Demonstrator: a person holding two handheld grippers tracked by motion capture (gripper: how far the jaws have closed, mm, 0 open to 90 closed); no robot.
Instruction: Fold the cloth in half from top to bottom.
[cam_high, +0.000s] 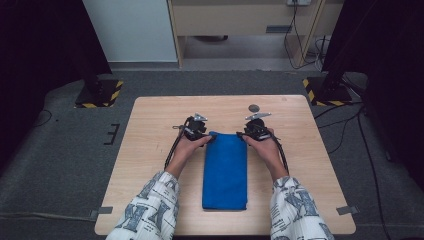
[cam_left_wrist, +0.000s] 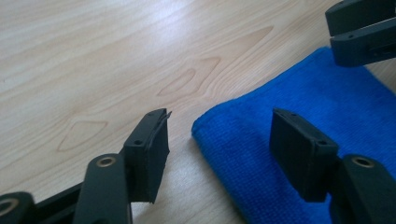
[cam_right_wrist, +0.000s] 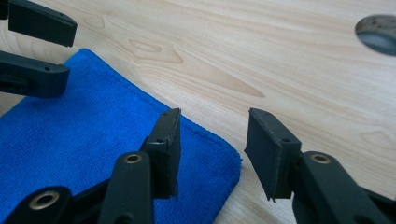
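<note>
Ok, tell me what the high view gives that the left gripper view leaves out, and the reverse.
High view alone: the whole blue cloth folded into a long strip on the table, both patterned sleeves, the grey floor and the black-and-yellow stand bases.

Left gripper view alone: the left gripper up close, jaws apart, straddling the cloth's near corner, pads not pressing on it.

Shared: the cloth, the wood tabletop, and the right gripper at the cloth's other far corner.
</note>
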